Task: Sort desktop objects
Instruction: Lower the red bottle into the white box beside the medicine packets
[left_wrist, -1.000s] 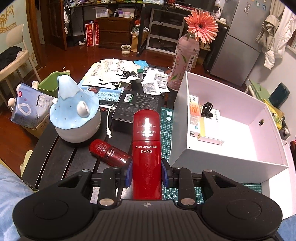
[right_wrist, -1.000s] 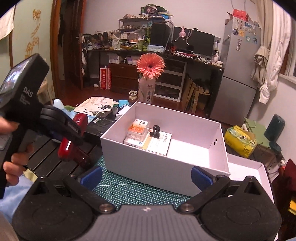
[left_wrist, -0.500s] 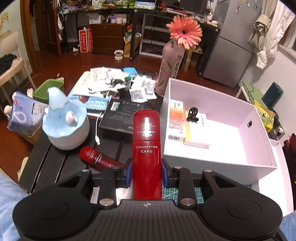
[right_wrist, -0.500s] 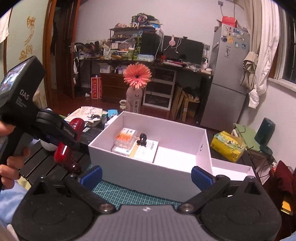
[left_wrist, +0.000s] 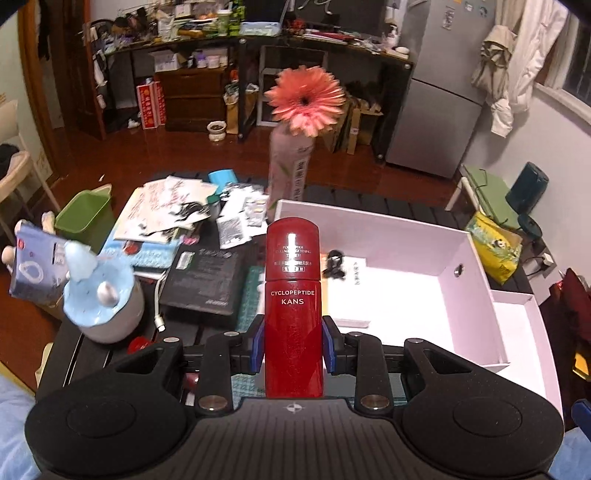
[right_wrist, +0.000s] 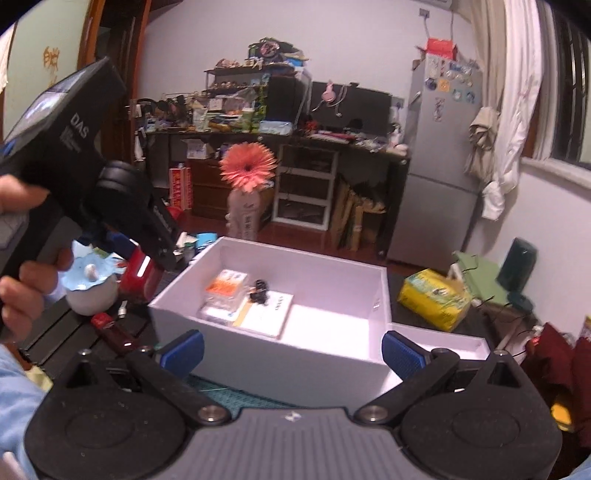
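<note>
My left gripper (left_wrist: 292, 345) is shut on a tall red KANS bottle (left_wrist: 293, 295) and holds it lifted above the table, by the near left side of the white box (left_wrist: 476, 258). From the right wrist view the bottle (right_wrist: 138, 275) shows under the left tool (right_wrist: 74, 177), left of the box (right_wrist: 184, 291). The box holds an orange-labelled packet (right_wrist: 225, 286), a white booklet (right_wrist: 267, 314) and a small black clip (right_wrist: 258, 290). My right gripper (right_wrist: 291, 352) is open and empty in front of the box. A smaller red bottle (right_wrist: 110, 330) lies on the table.
A blue and white humidifier (left_wrist: 99, 299) stands at the left. A black box (left_wrist: 205, 282), papers (left_wrist: 166, 206) and a pink bottle with a gerbera flower (left_wrist: 291, 173) lie behind. The box lid (left_wrist: 517, 332) lies at the right. A green cutting mat (right_wrist: 236, 400) is under the box.
My left gripper has risen with the red bottle and moved right toward the box. The right gripper has lifted its view and stayed open.
</note>
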